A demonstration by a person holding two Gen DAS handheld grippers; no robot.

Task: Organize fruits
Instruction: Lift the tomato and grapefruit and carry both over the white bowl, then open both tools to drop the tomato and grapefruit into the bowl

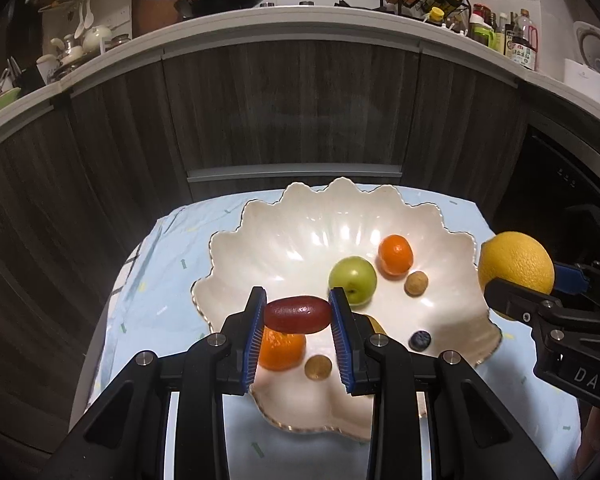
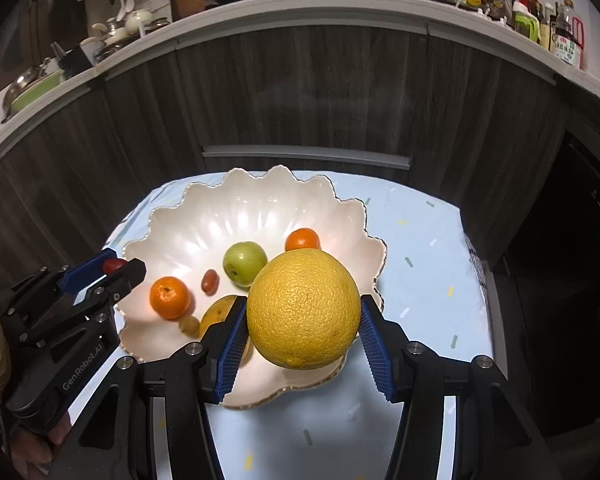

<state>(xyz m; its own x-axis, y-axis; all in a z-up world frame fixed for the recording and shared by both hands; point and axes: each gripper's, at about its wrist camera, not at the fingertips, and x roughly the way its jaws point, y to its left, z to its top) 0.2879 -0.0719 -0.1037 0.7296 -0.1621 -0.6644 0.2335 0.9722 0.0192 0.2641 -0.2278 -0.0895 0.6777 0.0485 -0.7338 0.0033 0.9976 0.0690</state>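
Observation:
A white scalloped bowl [image 1: 300, 232] [image 2: 236, 208] stands on a light blue cloth. My left gripper [image 1: 298, 314] is shut on a red oblong grape [image 1: 297, 314] above the bowl's near rim; it shows at the left of the right wrist view [image 2: 114, 268]. My right gripper [image 2: 303, 316] is shut on a large yellow citrus [image 2: 303, 308] over the bowl's near right rim; it shows at the right of the left wrist view [image 1: 516, 264]. In the bowl lie a green apple [image 1: 352, 280] [image 2: 245, 261], two mandarins [image 1: 396, 255] [image 1: 282, 350], small brown fruits [image 1: 416, 283] and a blueberry [image 1: 420, 340].
The light blue cloth [image 2: 424, 256] covers a small table. Dark wooden cabinet fronts [image 1: 292, 108] stand close behind it, under a white counter [image 1: 260, 20] with a wok, bottles and dishes. A dark appliance [image 2: 580, 220] is at the right.

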